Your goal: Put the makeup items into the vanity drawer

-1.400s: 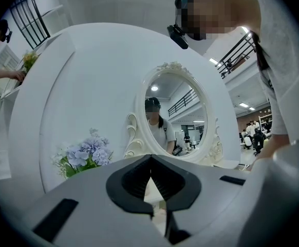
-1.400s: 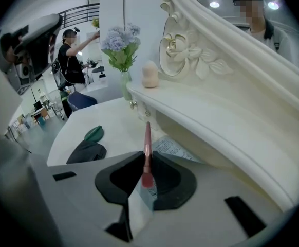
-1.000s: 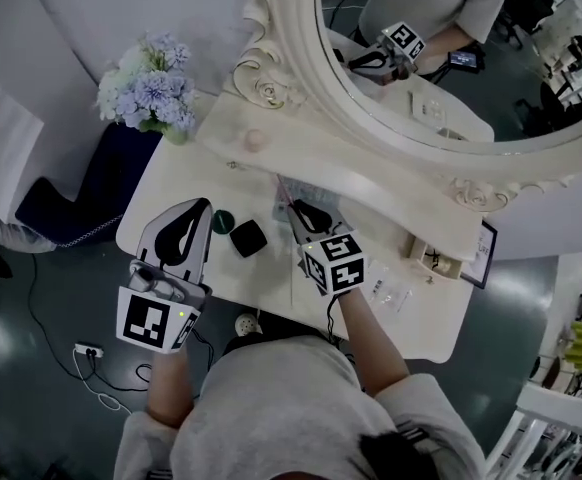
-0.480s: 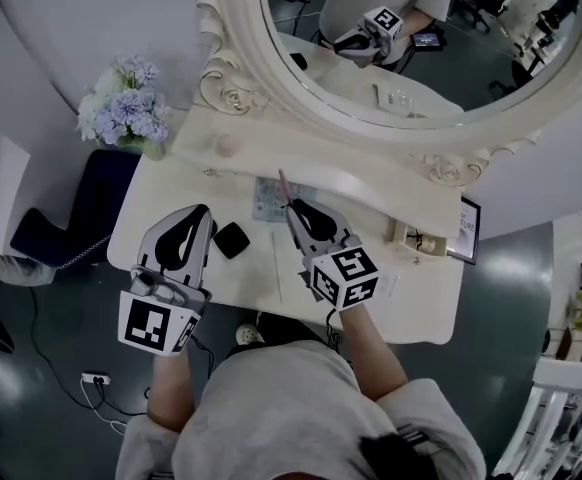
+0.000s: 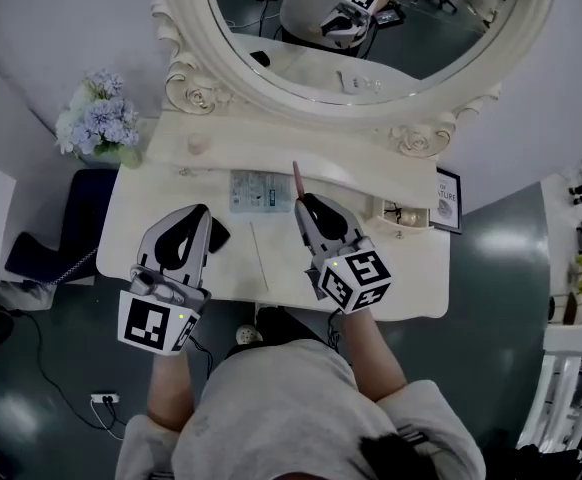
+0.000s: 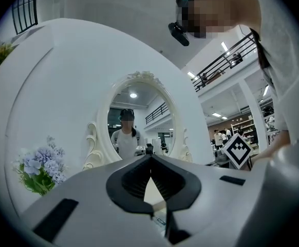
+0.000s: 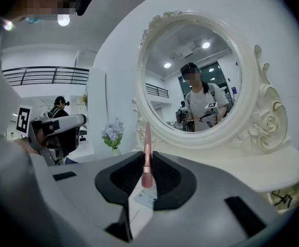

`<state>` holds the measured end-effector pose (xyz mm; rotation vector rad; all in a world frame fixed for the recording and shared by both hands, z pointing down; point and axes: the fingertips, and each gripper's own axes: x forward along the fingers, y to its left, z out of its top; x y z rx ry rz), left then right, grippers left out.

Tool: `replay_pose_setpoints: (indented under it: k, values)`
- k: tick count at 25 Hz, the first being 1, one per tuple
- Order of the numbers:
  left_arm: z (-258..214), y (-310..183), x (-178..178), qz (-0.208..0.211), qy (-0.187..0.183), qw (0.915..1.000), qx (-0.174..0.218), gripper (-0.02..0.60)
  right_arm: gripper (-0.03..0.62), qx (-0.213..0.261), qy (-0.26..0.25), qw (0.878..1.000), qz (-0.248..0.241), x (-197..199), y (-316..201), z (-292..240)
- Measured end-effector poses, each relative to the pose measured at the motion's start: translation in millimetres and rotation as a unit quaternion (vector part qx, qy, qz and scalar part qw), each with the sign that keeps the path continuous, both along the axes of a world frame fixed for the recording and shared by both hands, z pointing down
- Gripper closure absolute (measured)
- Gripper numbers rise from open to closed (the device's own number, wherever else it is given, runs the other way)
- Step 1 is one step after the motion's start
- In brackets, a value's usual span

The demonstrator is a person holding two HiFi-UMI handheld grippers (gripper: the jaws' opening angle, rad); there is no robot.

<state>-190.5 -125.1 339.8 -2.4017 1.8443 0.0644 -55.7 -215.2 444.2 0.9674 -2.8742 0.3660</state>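
Far left, a bunch of pale blue and lilac flowers point(image 5: 96, 128) stands at the desk's left end, just off the cream-white vanity desk point(image 5: 411, 268). Small round pinkish knob-like thing point(image 5: 198, 145) sits on the raised back ledge, near the mirror's left scroll.

Left tool point(image 5: 203, 211) hovers over the left half of the desk top. Its jaws are closed, tips touching, with nothing between them; only bare desk shows through the gap behind the tips. A small black compact-like makeup item point(image 5: 218, 233) lies on the desk just beside it on the right, partly hidden by the tool.

A pale blue-grey flat rectangular pack point(image 5: 252, 190) lies flat mid-desk, between the two tools and nearer the mirror.

Right tool point(image 5: 304, 203) is over the middle of the desk, clamped on a slim pink makeup brush point(image 5: 296, 176). The handle sticks out past the tips toward the mirror and the bristle end sits back between the jaw pads. The brush is off the desk, held in the air.

A big oval mirror in a carved cream frame point(image 5: 301, 105) rises behind, reflecting the person and the tools. To the right are a small open cream box point(image 5: 396, 211) on the ledge and a small dark-framed picture point(image 5: 447, 200) at the desk's right end.
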Motion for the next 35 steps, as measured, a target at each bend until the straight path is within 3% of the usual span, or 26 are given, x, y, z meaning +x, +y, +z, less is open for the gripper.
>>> replay_pose_setpoints:
  k: [11, 21, 29, 35]
  values:
    - [-4.5, 11.6, 45.5, 0.049, -0.003, 0.9988, 0.005, 0.568, 0.534, 0.019, -0.014, 0.996, 0.081, 77.3, 11.6, -17.7]
    - [-3.0, 10.1, 93.6, 0.104, -0.004, 0.9945, 0.007, 0.568, 0.534, 0.027, 0.003, 0.988, 0.152, 150.4, 21.3, -15.3]
    - [-2.2, -1.3, 115.0, 0.134, -0.004, 0.9910, 0.008, 0.568, 0.534, 0.035, 0.066, 0.978, 0.193, 203.3, 6.1, -3.0]
    - [1.6, -11.6, 112.7, 0.139, -0.003, 0.9903, 0.006, 0.568, 0.534, 0.038, 0.177, 0.966, 0.186, 229.2, -16.7, 24.9]
